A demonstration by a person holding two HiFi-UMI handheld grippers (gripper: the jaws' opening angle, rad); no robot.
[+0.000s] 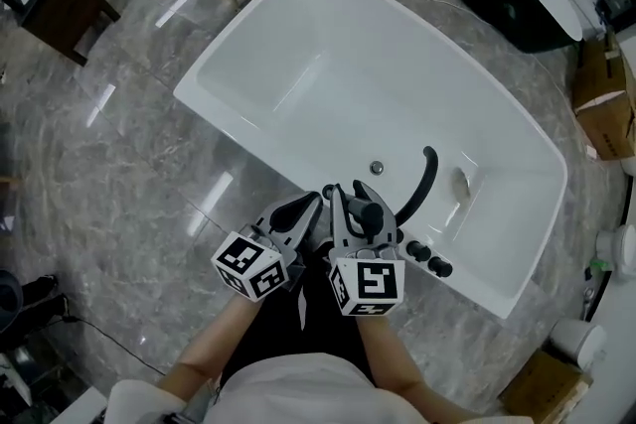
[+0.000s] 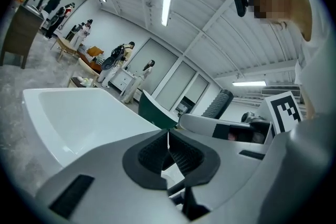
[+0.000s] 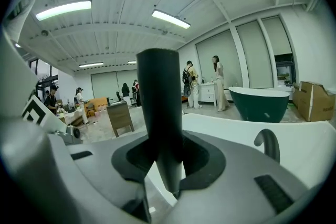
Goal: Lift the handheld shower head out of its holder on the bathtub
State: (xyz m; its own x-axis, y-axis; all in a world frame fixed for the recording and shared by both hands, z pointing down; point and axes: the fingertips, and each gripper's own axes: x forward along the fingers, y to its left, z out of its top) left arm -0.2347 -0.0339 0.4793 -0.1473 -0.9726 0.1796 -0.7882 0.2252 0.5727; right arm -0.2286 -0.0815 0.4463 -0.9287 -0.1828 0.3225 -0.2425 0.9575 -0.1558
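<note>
Grey marble floor [image 1: 119,174] all round, dark wooden cabinet [image 1: 55,5] top left, cardboard box [image 1: 608,109] right, green tub [image 3: 260,103] beyond.

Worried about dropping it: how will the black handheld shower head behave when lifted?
Probably stiff: the handheld shower head stands straight between the right gripper's jaws. Its smooth, tapered handle may slip. Any hose is out of view, but could tug.

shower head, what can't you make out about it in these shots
- Holder: head view, the right gripper and left gripper cover that part of the bathtub rim.
- Hose: right gripper view, the gripper's body blocks whatever lies below the shower head.
- Spray face: shown in no view; head view, right gripper covers it.
</note>
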